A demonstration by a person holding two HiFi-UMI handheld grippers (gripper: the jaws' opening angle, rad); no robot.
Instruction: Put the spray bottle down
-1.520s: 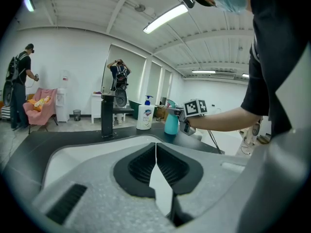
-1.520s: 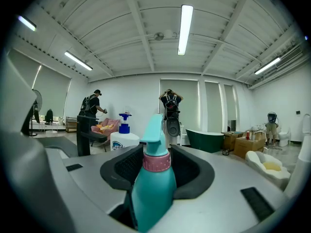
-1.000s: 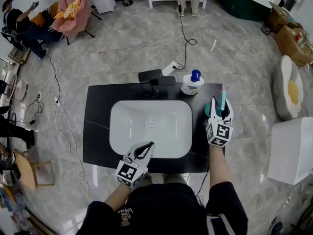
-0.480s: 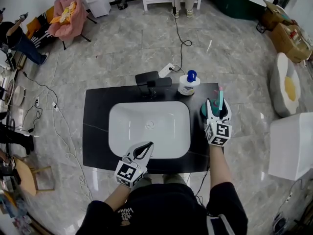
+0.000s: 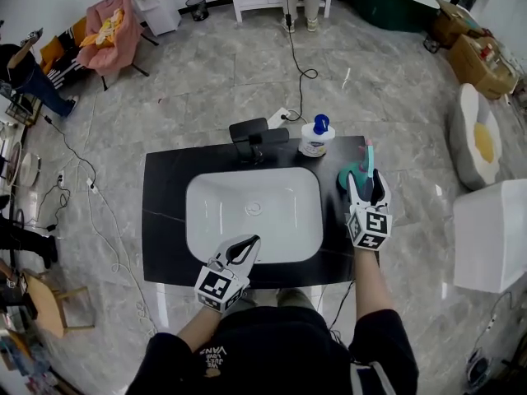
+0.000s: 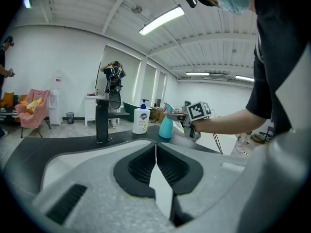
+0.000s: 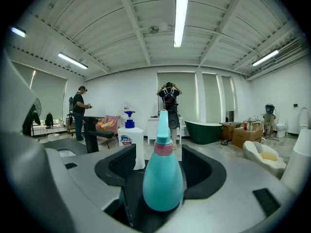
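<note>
The teal spray bottle (image 5: 347,176) with a pink collar stands upright on the black counter (image 5: 165,220), right of the sink. My right gripper (image 5: 366,181) is open around it. Its jaws have just been opening, and in the right gripper view the bottle (image 7: 163,178) stands between the pads with a gap on each side. My left gripper (image 5: 245,243) hovers at the counter's front edge, shut with nothing in it; its pads (image 6: 146,166) meet in a thin line. The left gripper view shows the bottle (image 6: 165,127) and the right gripper (image 6: 187,120) off to the right.
A white basin (image 5: 254,212) fills the counter's middle. A black faucet (image 5: 255,134) and a white soap pump bottle (image 5: 317,138) stand along its far edge, the soap close to the spray bottle. Cables trail over the marble floor; people stand far off at the left.
The right gripper's jaws have spread apart from the spray bottle, and the gripper has drawn back a little toward me. The bottle stays standing on the counter. The left gripper has not moved.
</note>
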